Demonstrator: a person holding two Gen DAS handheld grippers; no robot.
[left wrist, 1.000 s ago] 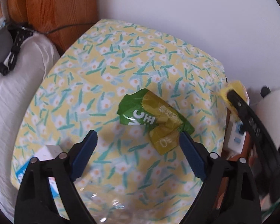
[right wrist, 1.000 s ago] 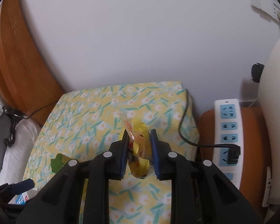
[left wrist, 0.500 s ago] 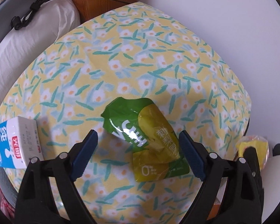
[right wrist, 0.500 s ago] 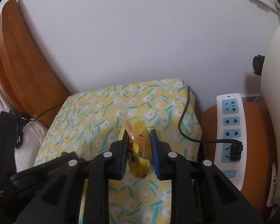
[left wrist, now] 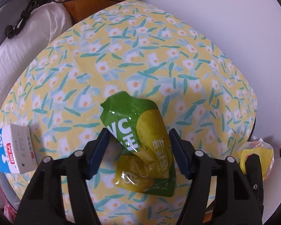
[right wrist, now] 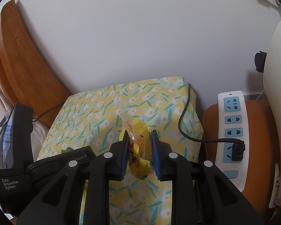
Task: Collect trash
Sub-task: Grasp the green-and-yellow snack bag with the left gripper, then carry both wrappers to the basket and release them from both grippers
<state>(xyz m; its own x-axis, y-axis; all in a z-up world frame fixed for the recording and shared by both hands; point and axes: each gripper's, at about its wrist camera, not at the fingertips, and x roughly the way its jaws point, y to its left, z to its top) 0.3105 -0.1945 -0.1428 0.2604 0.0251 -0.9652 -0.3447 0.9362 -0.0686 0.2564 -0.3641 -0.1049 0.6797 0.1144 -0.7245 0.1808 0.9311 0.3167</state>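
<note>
Straddling a crumpled green drink pouch (left wrist: pixel 138 142), my left gripper (left wrist: pixel 138 153) points steeply down at the floral-covered worktop (left wrist: pixel 121 60). Its fingers (left wrist: pixel 98 153) have just been closing and now stand about half open, one on either side of the pouch. The left pad sits right at the pouch's edge; I cannot tell whether either pad presses on it yet. The pouch lies flat on the yellow cloth near the front of the worktop, its white lettering facing up.

My right gripper (right wrist: pixel 139 153) is nearly closed, pinching a yellow snack wrapper (right wrist: pixel 138 144) between its blue pads above the same worktop. The wrapper's clear, crimped end sticks up past the fingertips. In the left wrist view that wrapper and the right gripper's black finger appear at the lower right, off the worktop's corner.

A blue-and-white milk carton (left wrist: pixel 11 150) lies on its side at the worktop's left edge, well apart from the pouch. Behind it are a white pillow (left wrist: pixel 28 43) and a wooden headboard (right wrist: pixel 22 60). To the right of the worktop, a white power strip (right wrist: pixel 232 131) rests on an orange-brown stool (right wrist: pixel 256 150), with a black plug (right wrist: pixel 238 150) in one socket and its cable trailing over the cloth's corner.
</note>
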